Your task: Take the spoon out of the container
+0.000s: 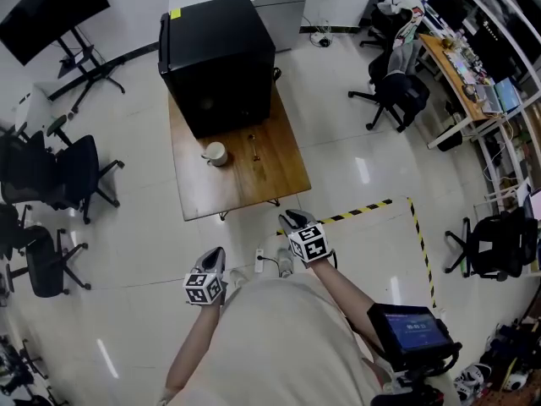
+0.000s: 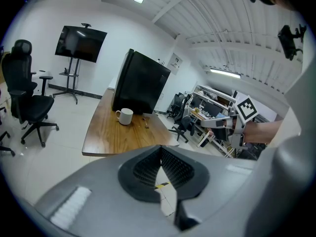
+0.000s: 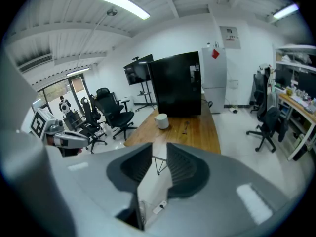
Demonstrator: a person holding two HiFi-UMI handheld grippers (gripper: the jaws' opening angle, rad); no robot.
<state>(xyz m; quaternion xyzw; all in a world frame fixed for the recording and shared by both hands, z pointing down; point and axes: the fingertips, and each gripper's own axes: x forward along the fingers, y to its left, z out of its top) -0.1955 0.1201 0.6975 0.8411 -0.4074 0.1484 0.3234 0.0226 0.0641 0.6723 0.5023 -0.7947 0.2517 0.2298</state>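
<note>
- The small thing (image 1: 254, 146) beside the mug (image 1: 215, 153) is too small to tell.
- The screen (image 1: 51, 7) is cut off at the top edge.

Beige top (image 1: 287, 345), seemingly short-sleeved; grey left tool (image 1: 215, 255), right tool (image 1: 292, 219), black ribbed pads (image 2: 175, 167), marker cubes (image 1: 308, 244).

Brown rectangular wooden table (image 1: 254, 180). Far end: large black box-shaped cabinet (image 1: 218, 62) standing on it. Just in front: white ceramic mug (image 1: 215, 153), upright. Right of mug, apart: slim dark utensil (image 1: 254, 147) lying flat.
</note>
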